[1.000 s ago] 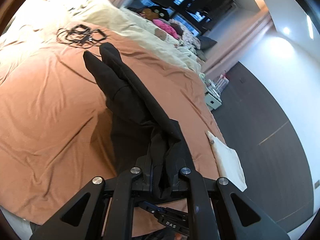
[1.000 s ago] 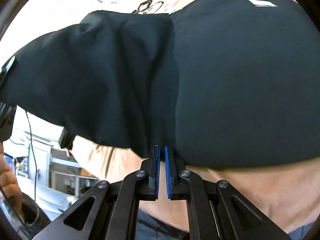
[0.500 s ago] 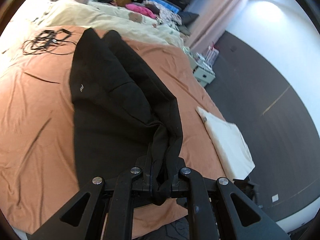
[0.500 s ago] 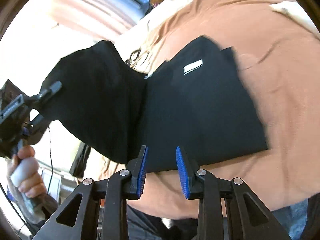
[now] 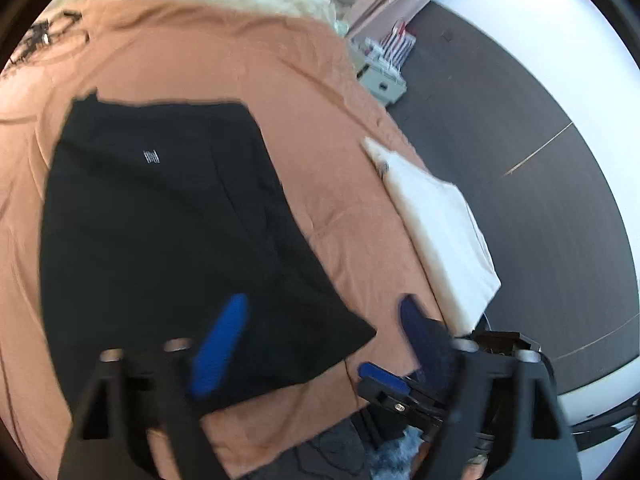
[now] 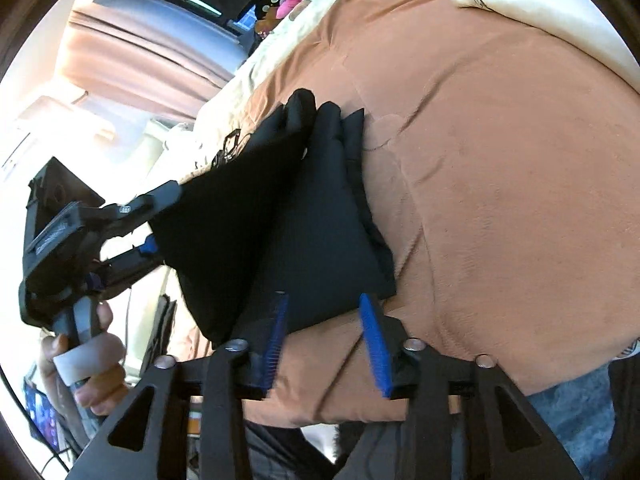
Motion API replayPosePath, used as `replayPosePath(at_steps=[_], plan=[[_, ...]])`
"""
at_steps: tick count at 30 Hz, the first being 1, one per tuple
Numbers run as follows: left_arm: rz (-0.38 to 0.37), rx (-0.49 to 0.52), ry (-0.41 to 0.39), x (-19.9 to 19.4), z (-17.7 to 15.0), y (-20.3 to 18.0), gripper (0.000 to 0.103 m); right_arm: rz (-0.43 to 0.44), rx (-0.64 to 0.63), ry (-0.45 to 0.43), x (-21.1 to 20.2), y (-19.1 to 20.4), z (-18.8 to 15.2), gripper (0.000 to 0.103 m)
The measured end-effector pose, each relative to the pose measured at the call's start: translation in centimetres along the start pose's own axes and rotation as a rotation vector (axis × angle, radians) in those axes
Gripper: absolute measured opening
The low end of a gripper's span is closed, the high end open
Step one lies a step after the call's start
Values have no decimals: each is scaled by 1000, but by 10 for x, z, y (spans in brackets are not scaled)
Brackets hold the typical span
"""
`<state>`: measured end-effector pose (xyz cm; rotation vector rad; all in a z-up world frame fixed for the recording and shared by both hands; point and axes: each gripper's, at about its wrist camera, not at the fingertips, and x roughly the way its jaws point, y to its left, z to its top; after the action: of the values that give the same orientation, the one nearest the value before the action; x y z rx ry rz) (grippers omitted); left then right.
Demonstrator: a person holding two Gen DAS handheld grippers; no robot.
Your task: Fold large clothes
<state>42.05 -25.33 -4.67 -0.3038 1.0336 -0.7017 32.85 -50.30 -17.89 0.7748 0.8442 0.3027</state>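
Note:
A black garment (image 5: 160, 216) lies folded flat on the orange-brown bedspread (image 5: 248, 76), a small white label on top. My left gripper (image 5: 324, 320) is open and empty above its near right corner, blurred by motion. In the right wrist view the garment (image 6: 320, 220) lies on the bed with its left flap still in the air next to the left gripper's fingers (image 6: 152, 204). My right gripper (image 6: 324, 320) is open and empty just over the garment's near edge.
A folded cream cloth (image 5: 436, 220) lies at the bed's right edge, and it also shows in the right wrist view (image 6: 560, 12). Black cables (image 5: 44, 36) lie at the far left. Pale bedding and clutter sit at the bed's far end. Dark floor lies to the right.
Both grippers have opened and let go of the black garment. It has dropped from hanging bunched to lying flat on the bed. The left gripper pulled back.

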Motion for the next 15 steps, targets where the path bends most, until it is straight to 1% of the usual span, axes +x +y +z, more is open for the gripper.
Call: replayPosePath(at_steps=[1,3,6,8,9,10,12,15], plan=[[3,8,-15,-6,0,-3,88,9,1,-4,-5,-3,-2,62],[21,9,-34,-19,0,4,88,35,-6,-13,-6,2,2,66],[102,-2,-64,-37,0,23,88,71,-26,-11,-1,15,6,68],[152,-21,-79,-49,-5,42,88,88,-35,-8,3,23,8,74],[167,-35,-81,-52,-7,52,88,98,-42,-8,7,29,11,80],[181,-55,-83,-57,-10,63,88,105,-45,-10,10,31,13,82],[207,-92,-84,-65,-19,85,88,120,-54,-8,19,42,20,82],[249,-144,-74,-71,-32,115,88,93,-54,2,33,53,30,82]])
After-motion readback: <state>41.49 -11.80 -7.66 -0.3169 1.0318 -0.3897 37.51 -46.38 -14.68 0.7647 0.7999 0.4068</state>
